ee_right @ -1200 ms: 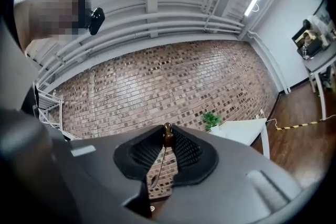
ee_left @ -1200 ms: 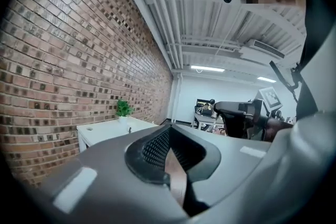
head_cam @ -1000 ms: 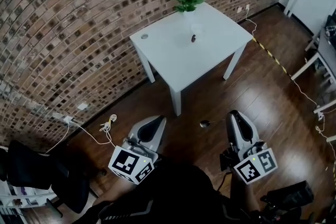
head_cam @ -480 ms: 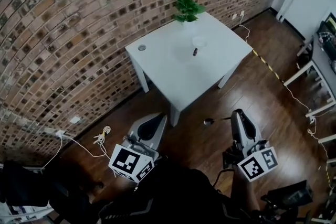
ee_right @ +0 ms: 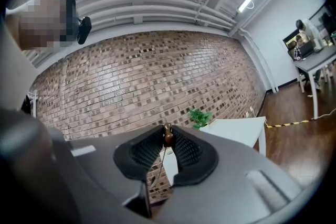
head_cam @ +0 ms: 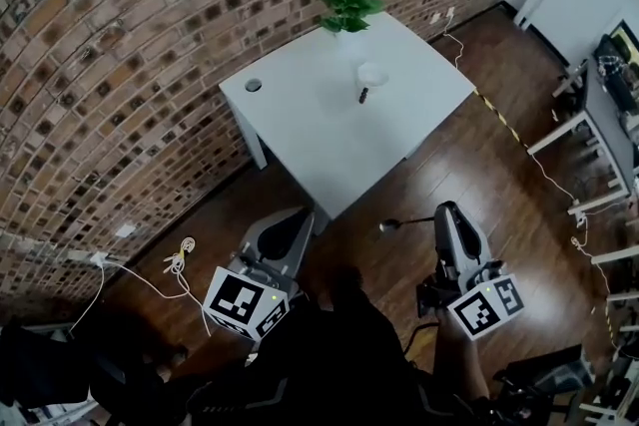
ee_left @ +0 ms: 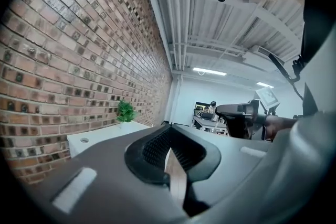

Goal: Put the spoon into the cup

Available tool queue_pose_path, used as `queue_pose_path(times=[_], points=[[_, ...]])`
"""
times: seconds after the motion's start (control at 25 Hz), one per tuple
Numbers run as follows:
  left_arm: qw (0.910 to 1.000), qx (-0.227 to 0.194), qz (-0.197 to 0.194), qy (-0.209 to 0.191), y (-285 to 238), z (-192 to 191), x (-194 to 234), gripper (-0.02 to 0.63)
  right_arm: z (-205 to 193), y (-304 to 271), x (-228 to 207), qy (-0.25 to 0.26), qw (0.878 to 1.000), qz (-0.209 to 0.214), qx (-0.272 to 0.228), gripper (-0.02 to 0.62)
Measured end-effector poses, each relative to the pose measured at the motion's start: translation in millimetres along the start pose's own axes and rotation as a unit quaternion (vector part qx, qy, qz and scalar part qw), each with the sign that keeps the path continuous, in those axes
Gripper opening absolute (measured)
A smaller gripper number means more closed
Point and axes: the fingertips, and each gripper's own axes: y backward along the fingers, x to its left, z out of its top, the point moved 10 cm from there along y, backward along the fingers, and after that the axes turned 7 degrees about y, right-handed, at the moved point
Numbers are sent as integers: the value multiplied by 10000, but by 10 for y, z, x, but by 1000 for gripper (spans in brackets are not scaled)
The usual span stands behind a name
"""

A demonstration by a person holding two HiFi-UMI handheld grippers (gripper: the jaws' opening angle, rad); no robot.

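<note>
Since a second ago the worktop (head_cam: 329,140) sits larger and further left in the head view; both grippers hold about the same spots at the frame's bottom.

Right gripper (head_cam: 446,211): fingers (ee_right: 187,152) nearly together, pinching the spoon (head_cam: 399,223). In the right gripper view the spoon's brown end (ee_right: 168,135) pokes up between the pads, its thin shaft running down the gap. In the head view the spoon sticks out sideways to the left of the fingertips, bowl end out over the wood floor (head_cam: 479,155). The gripper is held level, pointing towards the worktop, marker cube (head_cam: 486,306) at the rear.

Left gripper (head_cam: 300,216): fingers (ee_left: 155,147) pressed together at the tips, with only a thin slit further back and nothing between them. It is also level, roughly alongside the right one, and well apart from it.

Cup (head_cam: 372,75): white, upright on the worktop, near the far edge and just in front of the potted plant (head_cam: 347,3). A small dark object (head_cam: 363,96) lies just beside it. Spoon and cup are well apart, with the worktop's near edge between them.

Brick wall (head_cam: 120,65) runs behind and to the left of the worktop.
</note>
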Motion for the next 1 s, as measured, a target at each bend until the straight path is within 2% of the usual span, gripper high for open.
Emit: queue_pose_path(times=[0.2, 0.64, 0.8, 1.0], points=[[9999, 31, 126, -11, -352, 31, -16, -6, 68, -228, -311, 5, 9999, 155, -58, 58], [9980, 94, 530, -338, -1250, 258, -173, -6, 197, -785, -1149, -218, 9972, 709, -129, 58], [9978, 88, 606, -249, -1419, 292, 38, -6, 172, -1071, -1288, -274, 9974, 668, 7, 58], [9990, 194, 381, -142, -1576, 345, 525, -6, 247, -1466, -1250, -181, 9990, 406, -63, 58]])
